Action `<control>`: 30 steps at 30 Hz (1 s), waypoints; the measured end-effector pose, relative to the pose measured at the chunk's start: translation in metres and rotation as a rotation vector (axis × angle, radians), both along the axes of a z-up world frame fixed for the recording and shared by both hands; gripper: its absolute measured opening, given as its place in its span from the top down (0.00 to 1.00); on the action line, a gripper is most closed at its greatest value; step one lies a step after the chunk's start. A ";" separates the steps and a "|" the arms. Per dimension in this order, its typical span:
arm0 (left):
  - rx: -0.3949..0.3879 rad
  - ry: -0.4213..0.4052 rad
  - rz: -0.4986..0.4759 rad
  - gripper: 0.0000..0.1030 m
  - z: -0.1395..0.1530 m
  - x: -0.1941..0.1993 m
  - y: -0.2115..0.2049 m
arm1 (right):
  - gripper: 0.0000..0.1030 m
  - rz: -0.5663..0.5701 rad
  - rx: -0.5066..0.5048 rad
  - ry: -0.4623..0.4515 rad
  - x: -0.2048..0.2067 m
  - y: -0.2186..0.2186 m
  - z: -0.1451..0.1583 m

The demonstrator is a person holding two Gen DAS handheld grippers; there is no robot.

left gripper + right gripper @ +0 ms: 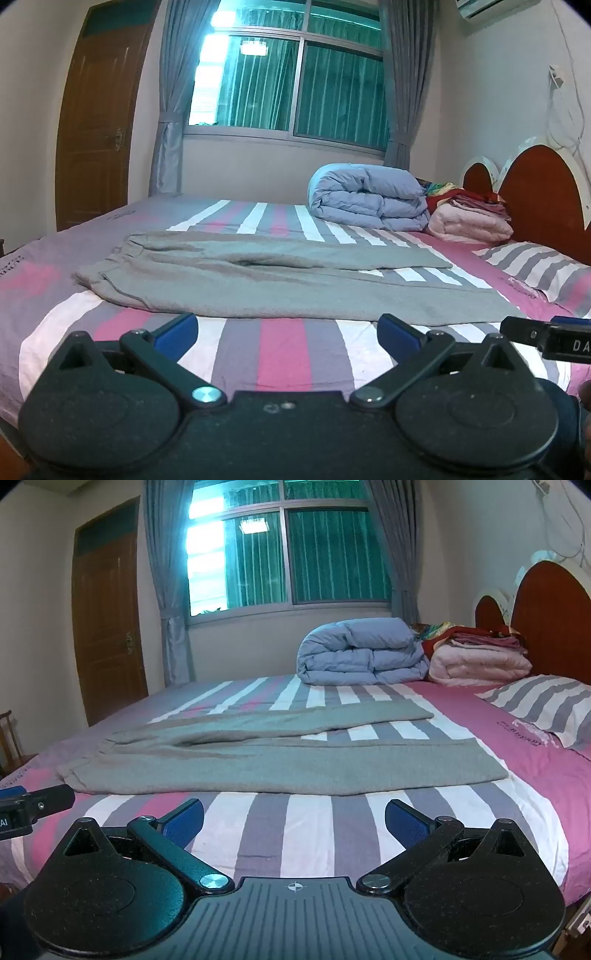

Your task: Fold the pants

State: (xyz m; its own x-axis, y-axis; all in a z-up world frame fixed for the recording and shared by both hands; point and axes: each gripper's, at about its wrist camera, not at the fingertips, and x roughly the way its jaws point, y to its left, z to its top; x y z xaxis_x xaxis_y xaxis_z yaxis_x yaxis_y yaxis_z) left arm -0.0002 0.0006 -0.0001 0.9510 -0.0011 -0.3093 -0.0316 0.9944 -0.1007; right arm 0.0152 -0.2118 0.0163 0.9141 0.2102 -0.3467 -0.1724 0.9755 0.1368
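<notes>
grey pants [280,284] lie flat across the striped bed [280,354], legs toward the headboard, untouched. left gripper [288,332] and right gripper [295,821] both hover spread, short of the near edge; advisable to pinch waistband and hem evenly. blue duvet [369,199] and pillow [543,705] sit well apart, no obstruction.

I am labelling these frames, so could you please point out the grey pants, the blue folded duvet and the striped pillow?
grey pants [280,291]: left wrist view, on the near leg's cloth.
blue folded duvet [354,653]: right wrist view, on its front folds.
striped pillow [546,705]: right wrist view, on its top face.
</notes>
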 end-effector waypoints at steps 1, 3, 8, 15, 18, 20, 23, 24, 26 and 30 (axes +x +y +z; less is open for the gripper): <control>0.005 0.000 0.000 0.06 0.000 0.000 0.000 | 0.00 0.000 -0.003 -0.003 0.000 0.000 0.000; 0.008 0.001 0.000 0.06 0.000 0.000 0.000 | 0.00 -0.001 -0.002 -0.001 0.000 0.000 -0.001; 0.012 0.003 0.002 0.06 0.000 0.000 0.000 | 0.00 -0.002 0.003 0.004 0.001 -0.001 -0.001; 0.010 0.007 0.003 0.06 -0.004 -0.003 0.003 | 0.00 -0.008 0.010 0.003 -0.001 0.005 -0.002; 0.012 0.009 0.003 0.06 -0.004 -0.005 0.002 | 0.00 -0.009 0.017 0.004 0.001 0.002 -0.004; 0.016 0.012 0.003 0.06 -0.003 0.004 -0.001 | 0.00 -0.007 0.020 0.006 0.003 -0.002 -0.004; 0.016 0.013 0.003 0.06 -0.003 0.004 -0.001 | 0.00 -0.008 0.021 0.006 0.003 -0.001 -0.005; 0.016 0.013 0.003 0.06 -0.003 0.004 -0.001 | 0.00 -0.008 0.022 0.005 0.003 -0.001 -0.005; 0.017 0.013 0.003 0.06 -0.003 0.004 -0.001 | 0.00 -0.009 0.022 0.005 0.003 -0.001 -0.005; 0.017 0.014 0.003 0.06 -0.003 0.004 -0.001 | 0.00 -0.008 0.023 0.006 0.003 -0.002 -0.005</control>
